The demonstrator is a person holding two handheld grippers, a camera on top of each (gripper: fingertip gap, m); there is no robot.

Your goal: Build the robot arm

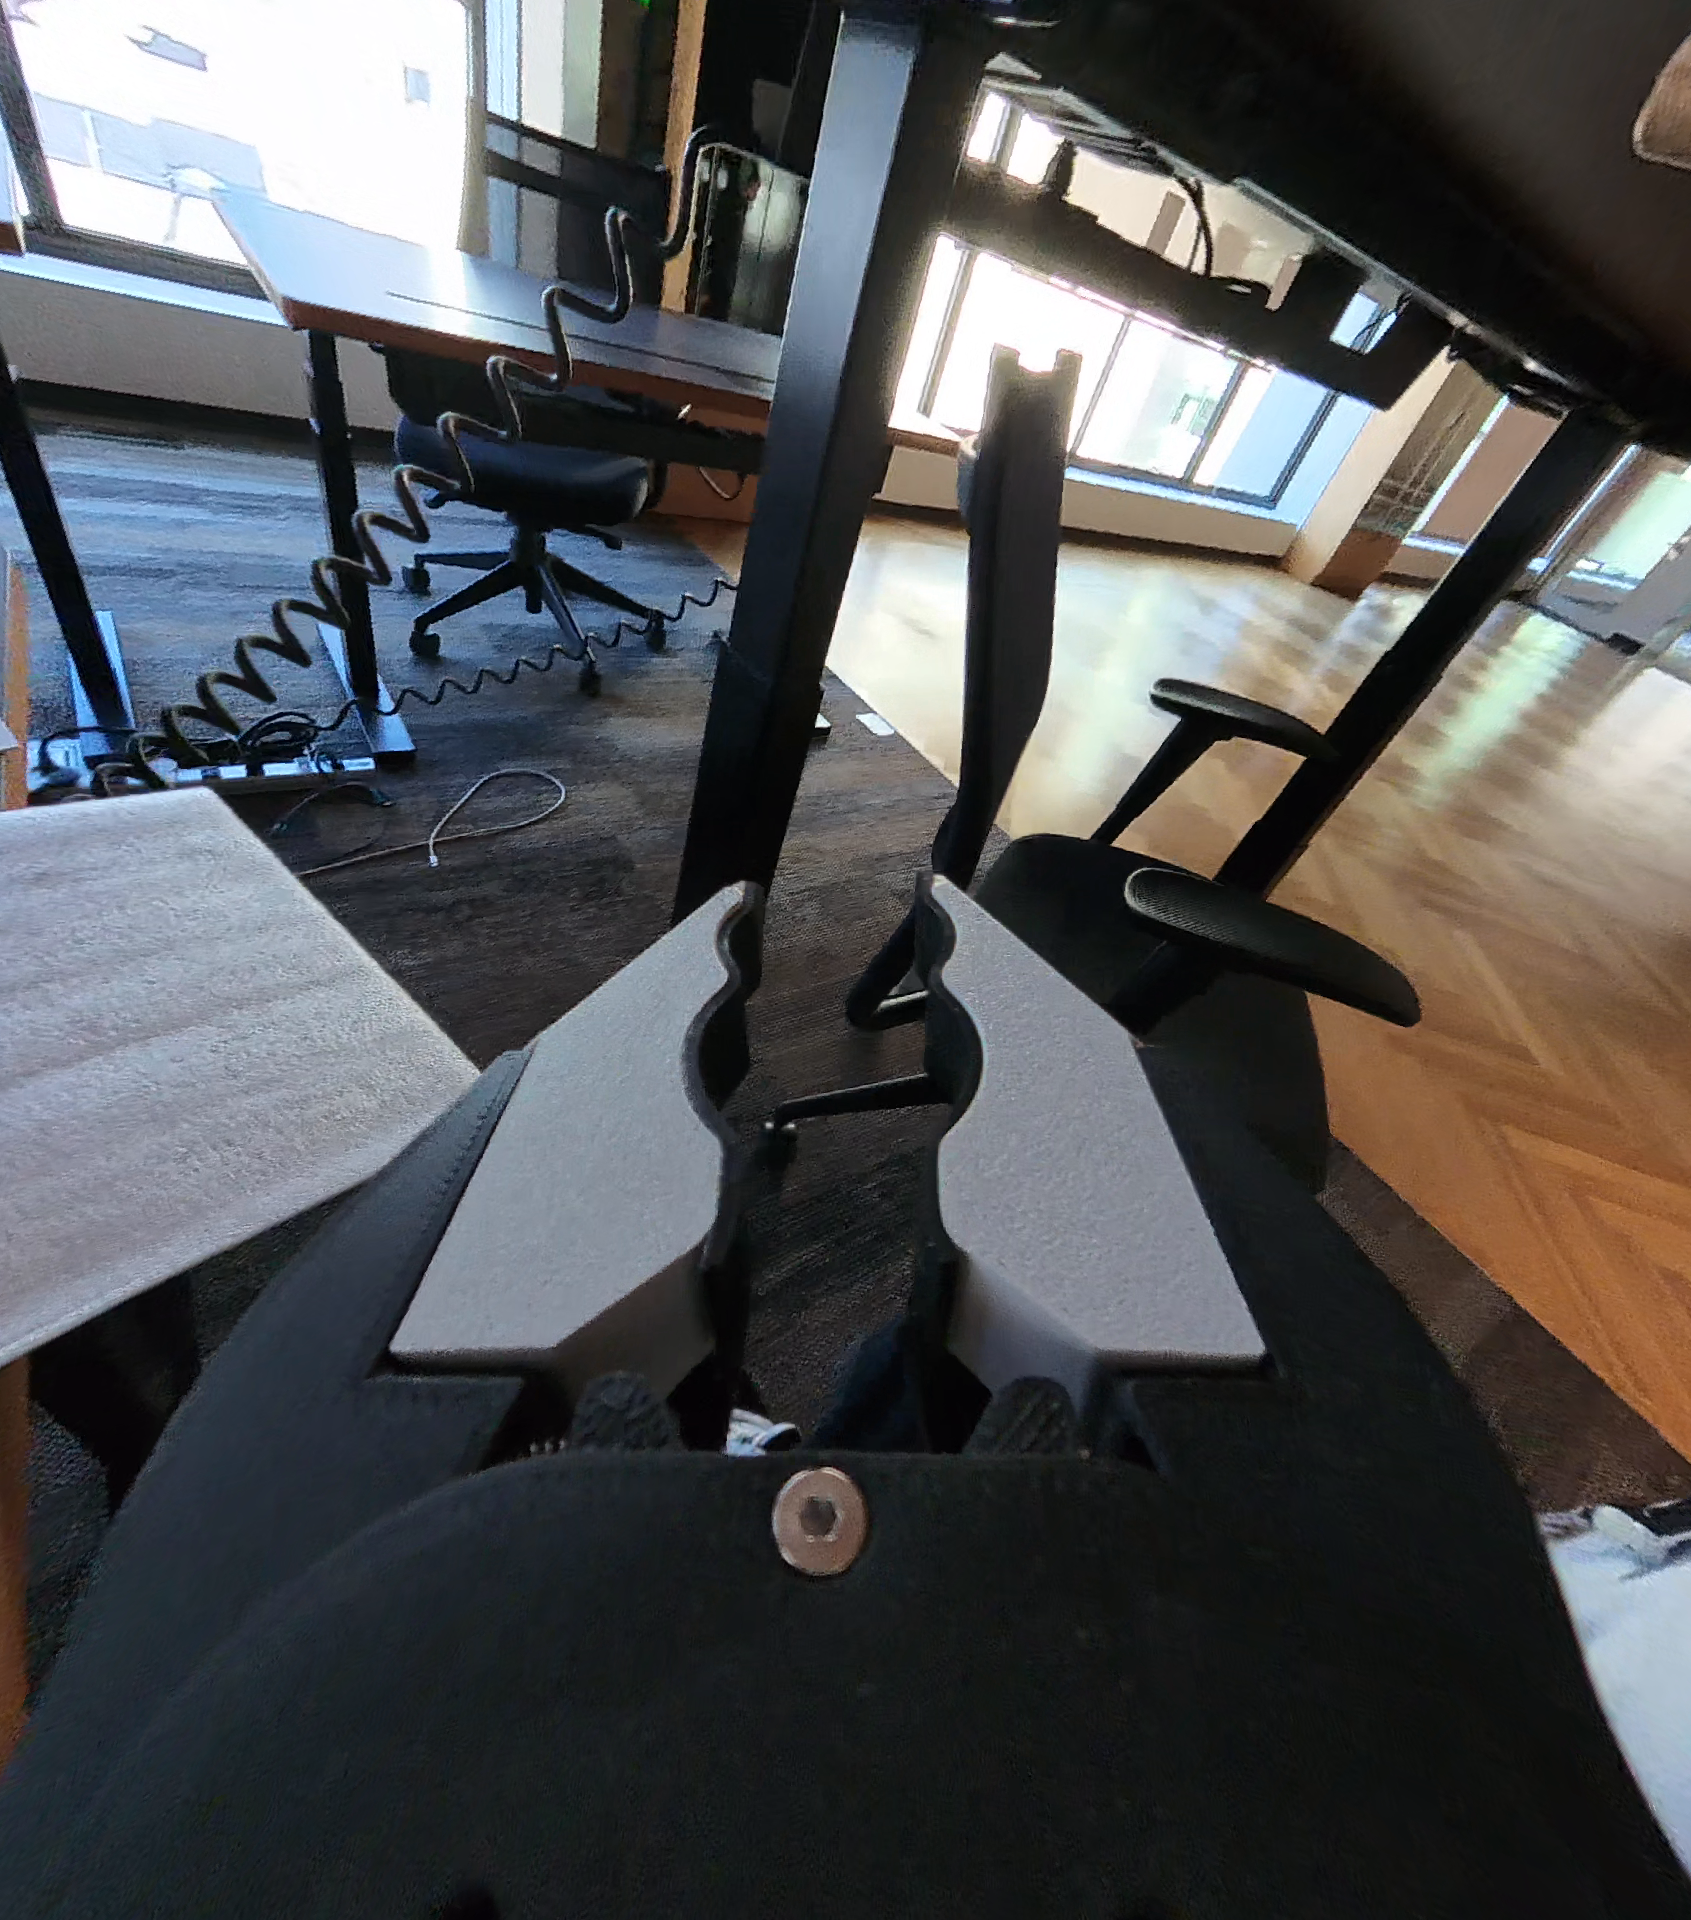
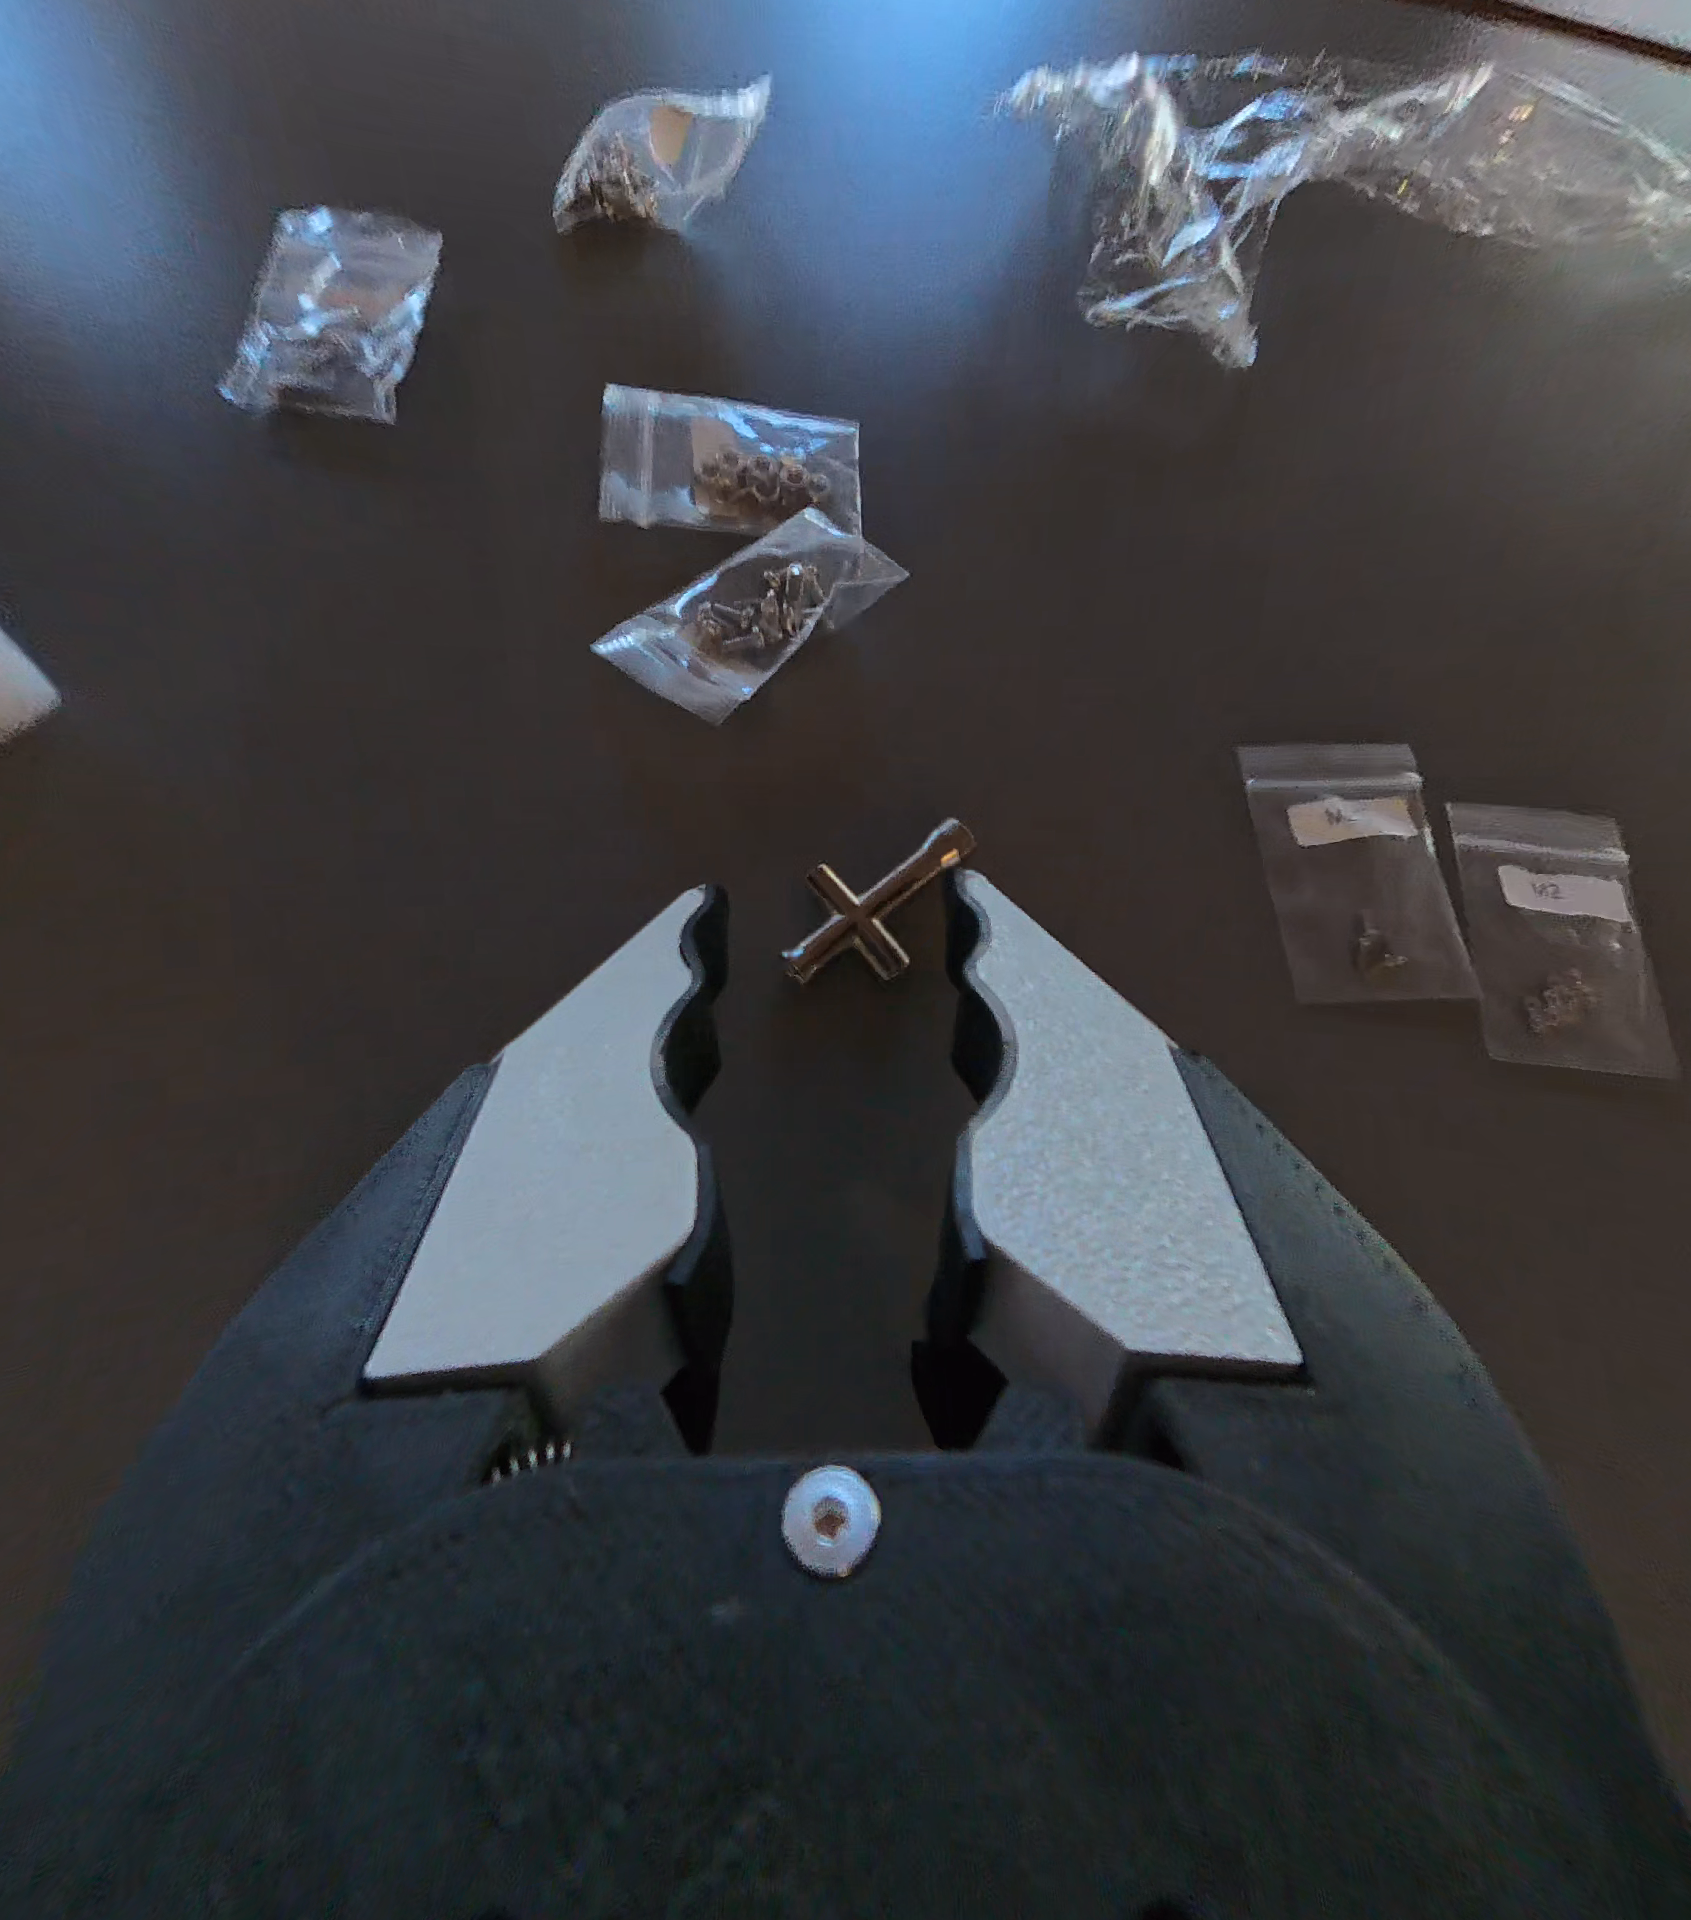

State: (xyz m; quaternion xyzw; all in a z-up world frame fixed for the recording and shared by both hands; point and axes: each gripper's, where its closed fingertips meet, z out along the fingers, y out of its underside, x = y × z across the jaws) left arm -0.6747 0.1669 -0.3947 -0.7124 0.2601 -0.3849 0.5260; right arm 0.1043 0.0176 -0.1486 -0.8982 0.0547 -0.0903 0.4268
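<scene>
My right gripper [image 2: 836,904] is open above a dark table [image 2: 301,831]. A small metal cross-shaped wrench [image 2: 867,916] lies flat on the table just between and beyond its fingertips, close to the right fingertip [image 2: 976,914]; nothing is held. My left gripper [image 1: 839,914] is open and empty, held low below a desk, pointing out over the floor toward a black office chair [image 1: 1132,935].
Several small clear bags of screws lie on the table: two overlapping [image 2: 737,540], two labelled at the right [image 2: 1443,904], others farther back [image 2: 332,312], plus crumpled clear wrap [image 2: 1288,197]. The left view shows desk legs [image 1: 799,468], coiled cables [image 1: 384,540] and a grey pad [image 1: 93,1039]. My hands' fingertips stand some 85 cm from each other.
</scene>
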